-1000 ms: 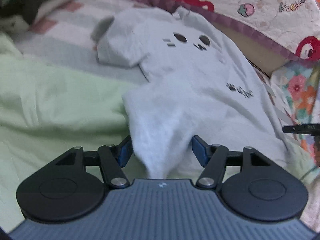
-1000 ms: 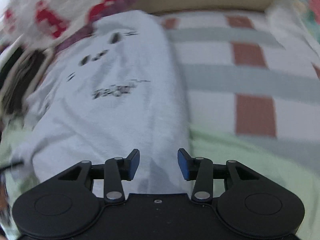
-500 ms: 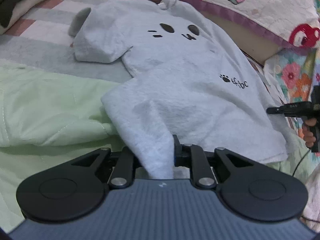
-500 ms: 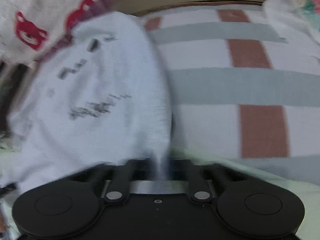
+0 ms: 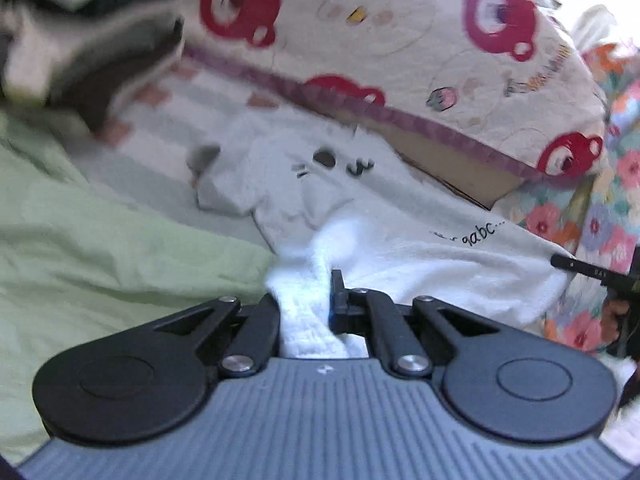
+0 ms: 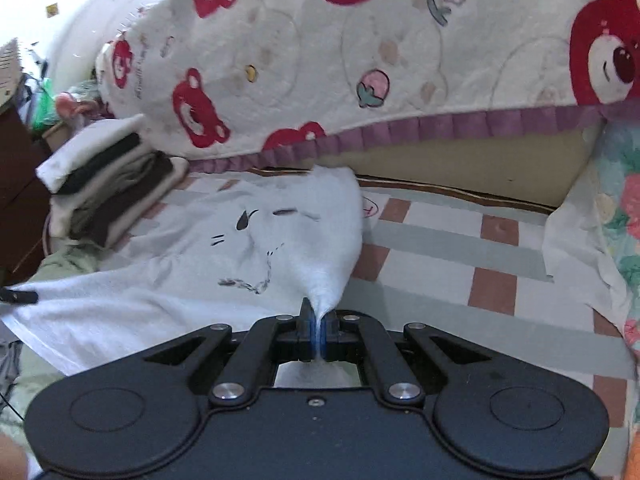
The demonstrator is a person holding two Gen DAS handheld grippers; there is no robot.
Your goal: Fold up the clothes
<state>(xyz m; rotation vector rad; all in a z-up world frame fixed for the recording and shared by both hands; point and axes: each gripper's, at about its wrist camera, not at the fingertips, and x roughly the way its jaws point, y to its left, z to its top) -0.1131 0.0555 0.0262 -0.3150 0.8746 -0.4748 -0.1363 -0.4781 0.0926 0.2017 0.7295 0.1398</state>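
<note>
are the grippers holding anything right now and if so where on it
Both hold the white t-shirt by its hem end. The left gripper pinches a bunched corner, the right gripper the opposite corner, fabric clamped between its blue pads.

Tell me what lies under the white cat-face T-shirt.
The white cat-face T-shirt rests on a checked sheet and, nearer its hem, a pale green blanket. Whatever lies directly beneath its middle is covered.

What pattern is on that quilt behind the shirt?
White with red bears and strawberries, purple frilled edge on the quilt; clearest in the right wrist view.
</note>
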